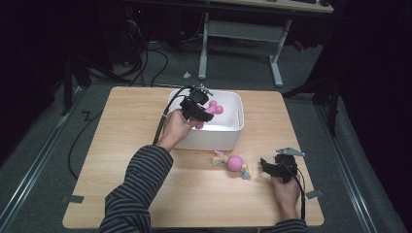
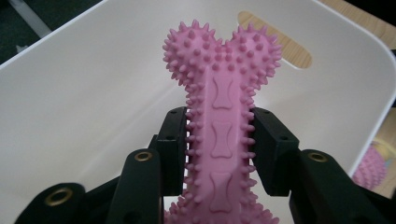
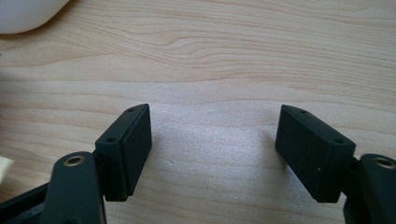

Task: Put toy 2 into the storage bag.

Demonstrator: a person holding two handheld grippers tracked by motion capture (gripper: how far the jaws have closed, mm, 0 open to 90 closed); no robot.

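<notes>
Left gripper view: pink spiked bone toy (image 2: 223, 135) pinched at its shaft between the left gripper (image 2: 219, 149) pads, knobbed end up, hanging inside the white tub (image 2: 93, 93). Probably light, rubbery, a little springy; nubs give good bite, so mid-shaft (flat, embossed with small bones) looks the right place to hold. High view: left gripper (image 1: 197, 108) over the tub (image 1: 228, 133), toy (image 1: 214, 109) above its floor. Right gripper (image 1: 273, 167) parted, holding nothing, over the pale wood-grain table (image 1: 145, 194), near a pink ball-and-rope toy (image 1: 234, 163).
</notes>
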